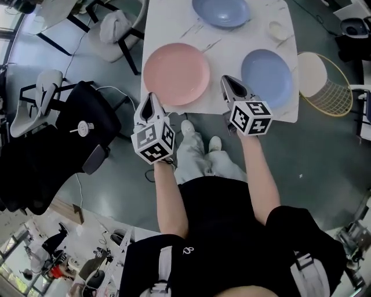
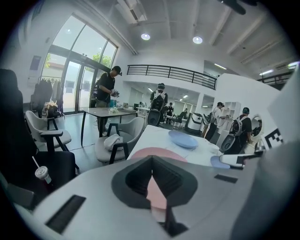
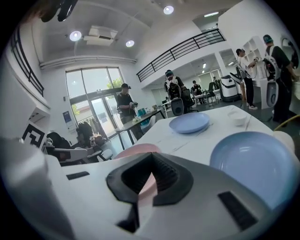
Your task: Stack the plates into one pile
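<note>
In the head view the left gripper (image 1: 152, 96) and the right gripper (image 1: 226, 79) are both held at the near edge of the white table (image 1: 168, 23), each with its jaws pressed together and nothing between them. The pink plate (image 1: 177, 73) lies flat just ahead of the left jaws and a little to their right, so it sits between the two grippers. The near blue plate (image 1: 266, 71) lies just ahead and to the right of the right jaws. The far blue plate (image 1: 221, 11) rests well beyond both pairs of jaws, and a small bowl (image 1: 277, 29) stands to its right. The three plates lie apart and none is stacked on another. In the left gripper view the dark ribbed pads meet at their tips and grip nothing. The pink plate (image 2: 172, 153) shows straight ahead just past the tips, the far blue plate (image 2: 183, 139) lies farther on, and an edge of the near blue plate (image 2: 219, 162) is off to the right. In the right gripper view the jaws are likewise closed and empty. The pink plate (image 3: 136, 150) lies ahead and slightly left of the tips, the near blue plate (image 3: 253, 161) is close on their right, and the far blue plate (image 3: 189, 123) and the small bowl (image 3: 239, 117) sit well beyond.
</note>
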Tool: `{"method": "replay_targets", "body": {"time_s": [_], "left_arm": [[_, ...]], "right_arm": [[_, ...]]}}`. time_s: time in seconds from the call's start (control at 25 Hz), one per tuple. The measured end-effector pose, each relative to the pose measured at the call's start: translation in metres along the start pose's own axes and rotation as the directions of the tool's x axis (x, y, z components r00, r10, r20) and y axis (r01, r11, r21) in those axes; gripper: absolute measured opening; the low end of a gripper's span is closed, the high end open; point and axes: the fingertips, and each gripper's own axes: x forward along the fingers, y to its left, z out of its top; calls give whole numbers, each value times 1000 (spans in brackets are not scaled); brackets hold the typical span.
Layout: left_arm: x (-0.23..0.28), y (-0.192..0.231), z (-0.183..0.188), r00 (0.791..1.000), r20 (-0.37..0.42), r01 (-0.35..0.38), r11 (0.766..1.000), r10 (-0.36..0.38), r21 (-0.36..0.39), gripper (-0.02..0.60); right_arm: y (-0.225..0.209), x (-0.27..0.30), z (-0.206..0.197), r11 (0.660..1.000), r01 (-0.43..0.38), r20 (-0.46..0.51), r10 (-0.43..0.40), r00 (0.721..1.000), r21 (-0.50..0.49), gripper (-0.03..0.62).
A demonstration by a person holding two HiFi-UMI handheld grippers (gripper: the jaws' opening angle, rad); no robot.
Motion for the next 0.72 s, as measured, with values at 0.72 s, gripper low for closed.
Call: {"method": "replay_targets", "body": {"time_s": [0.72], "left_arm": [[82, 55, -30, 981, -195, 36, 996, -20, 81, 98]], "right_arm": [[-10, 62, -38, 986, 142, -54, -138, 989, 84, 38]]}}
